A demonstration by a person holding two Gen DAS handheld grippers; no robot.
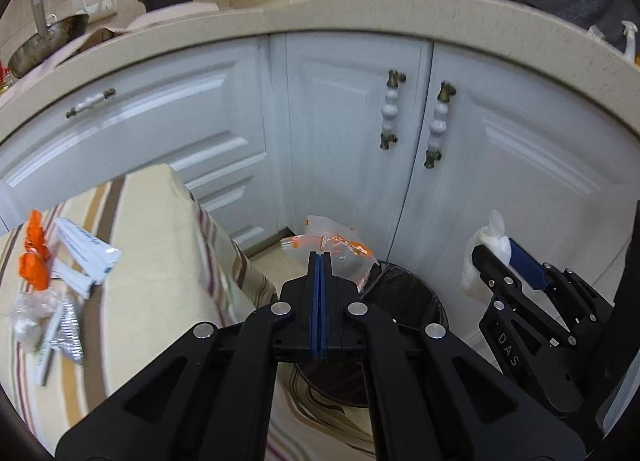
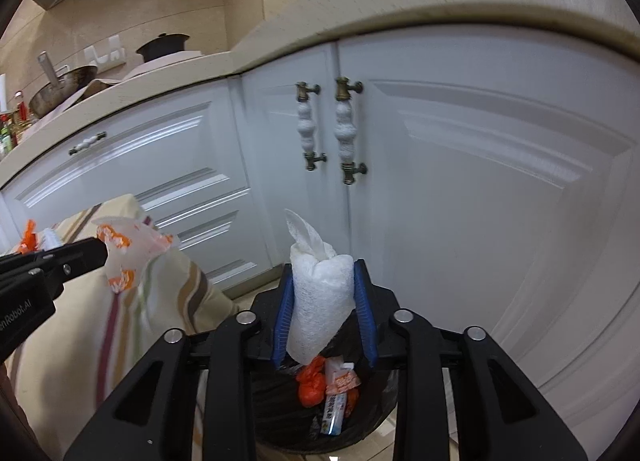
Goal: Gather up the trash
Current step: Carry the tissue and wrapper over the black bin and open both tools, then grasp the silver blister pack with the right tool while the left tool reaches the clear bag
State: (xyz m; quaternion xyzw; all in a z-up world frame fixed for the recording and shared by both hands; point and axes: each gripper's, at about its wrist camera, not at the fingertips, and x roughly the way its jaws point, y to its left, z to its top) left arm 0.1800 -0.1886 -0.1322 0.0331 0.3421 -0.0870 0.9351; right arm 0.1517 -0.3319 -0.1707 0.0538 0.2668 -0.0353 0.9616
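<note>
My left gripper (image 1: 320,261) is shut on a clear plastic wrapper with orange print (image 1: 340,243), held above the near rim of a black-lined trash bin (image 1: 408,297). In the right wrist view the left gripper (image 2: 98,255) enters from the left with that wrapper (image 2: 128,249). My right gripper (image 2: 323,273) holds a white paper towel wad (image 2: 318,301) between its blue pads, directly over the bin (image 2: 276,417). An orange wrapper (image 2: 312,385) and a printed packet (image 2: 336,397) lie inside. From the left wrist view the right gripper (image 1: 498,247) and its wad (image 1: 486,241) show at right.
A table with a striped cloth (image 1: 160,245) stands left of the bin, carrying orange wrappers (image 1: 34,261), white packets (image 1: 84,253), a foil piece (image 1: 68,329) and clear plastic (image 1: 30,309). White cabinet doors (image 1: 344,133) and a counter edge (image 1: 360,13) close off the space behind.
</note>
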